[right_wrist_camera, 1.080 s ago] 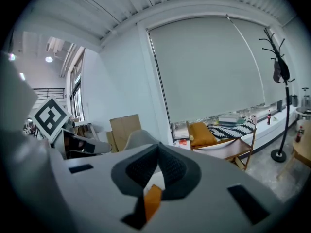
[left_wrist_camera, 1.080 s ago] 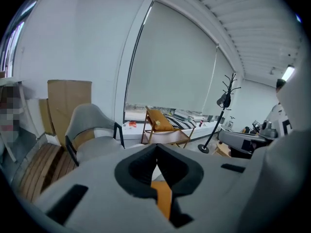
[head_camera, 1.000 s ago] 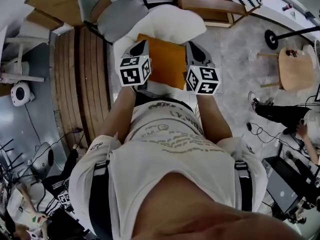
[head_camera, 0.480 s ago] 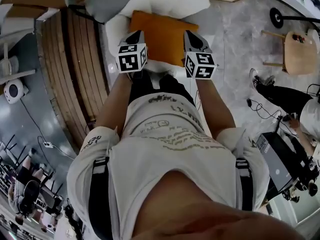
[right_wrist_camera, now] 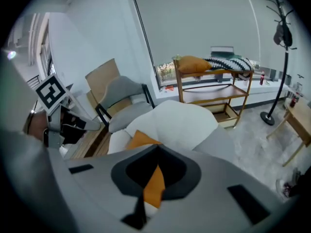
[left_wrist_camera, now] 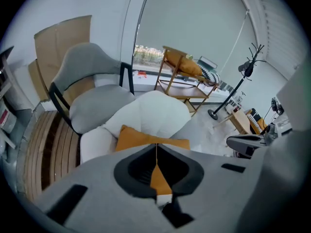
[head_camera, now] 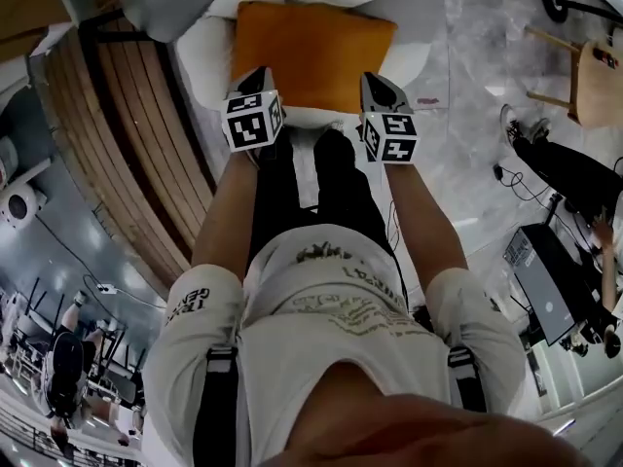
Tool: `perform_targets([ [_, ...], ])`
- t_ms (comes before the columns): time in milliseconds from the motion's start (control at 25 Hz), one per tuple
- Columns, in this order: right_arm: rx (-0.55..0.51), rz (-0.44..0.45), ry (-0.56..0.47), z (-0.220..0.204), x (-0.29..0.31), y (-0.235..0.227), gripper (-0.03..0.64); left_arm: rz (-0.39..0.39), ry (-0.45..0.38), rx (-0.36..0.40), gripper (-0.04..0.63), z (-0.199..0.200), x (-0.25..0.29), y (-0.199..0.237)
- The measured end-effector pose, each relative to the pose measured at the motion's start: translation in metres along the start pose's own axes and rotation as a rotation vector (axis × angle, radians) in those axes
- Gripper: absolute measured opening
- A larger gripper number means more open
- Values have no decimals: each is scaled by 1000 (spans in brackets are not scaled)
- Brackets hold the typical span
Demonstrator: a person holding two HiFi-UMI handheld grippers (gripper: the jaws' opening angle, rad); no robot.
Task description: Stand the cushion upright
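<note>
An orange cushion [head_camera: 311,52] lies flat on a white beanbag seat [head_camera: 204,56]. My left gripper [head_camera: 261,74] hangs over the cushion's near left corner, and its jaws are shut with nothing between them. Over the near right corner my right gripper [head_camera: 373,82] is shut and empty too. In the left gripper view the cushion [left_wrist_camera: 131,139] shows just beyond the shut left gripper [left_wrist_camera: 156,147]. The right gripper view has the cushion [right_wrist_camera: 141,139] past the shut right gripper [right_wrist_camera: 156,150]. Whether either gripper touches the cushion I cannot tell.
A grey chair [left_wrist_camera: 92,96] stands behind the beanbag [left_wrist_camera: 155,113], on a wooden slat platform [head_camera: 146,144] at the left. A wooden rack [right_wrist_camera: 214,89] and a coat stand [right_wrist_camera: 279,57] stand by the window. At the right are a small wooden table [head_camera: 594,66], a seated person's legs [head_camera: 565,173] and a laptop [head_camera: 545,280].
Both grippers have come down towards the cushion's near edge, side by side and still shut. The cushion now looks larger and closer in the head view.
</note>
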State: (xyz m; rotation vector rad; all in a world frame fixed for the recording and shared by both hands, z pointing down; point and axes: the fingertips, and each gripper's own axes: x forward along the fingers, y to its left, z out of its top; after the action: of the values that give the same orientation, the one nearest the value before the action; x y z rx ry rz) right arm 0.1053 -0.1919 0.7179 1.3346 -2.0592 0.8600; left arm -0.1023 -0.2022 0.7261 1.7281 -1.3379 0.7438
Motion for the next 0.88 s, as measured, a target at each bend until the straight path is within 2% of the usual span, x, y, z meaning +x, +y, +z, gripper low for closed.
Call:
perform_targets([
  [200,50,-51,50,-77,43,-42,29,16,42,58,23,-38,64,13],
  [320,130,-90,83,-123,73,-62,31,25,82,110,35,-58,93,31],
  [360,161,-81,80,-132,86,-70,44,24,91,133,132,-59,106,37],
  [400,188,-64,75,-141,98,-76,122,23,100,154,245,-61,118,42],
  [440,206,-47,75,-150,107,-83,222,27,112,173,268,-65,128,46],
  [480,216,-36,81,-160,115,-89,256,38,121,188,273,-70,136,53],
  [600,249,-27,120,-190,136,-108,284,96,140,221,344,-86,155,80],
  [720,263,-13,166,-211,151,-119,299,130,156,239,359,-101,172,105],
  [880,241,-47,251,-229,173,-140,311,135,213,193,388,-118,191,124],
])
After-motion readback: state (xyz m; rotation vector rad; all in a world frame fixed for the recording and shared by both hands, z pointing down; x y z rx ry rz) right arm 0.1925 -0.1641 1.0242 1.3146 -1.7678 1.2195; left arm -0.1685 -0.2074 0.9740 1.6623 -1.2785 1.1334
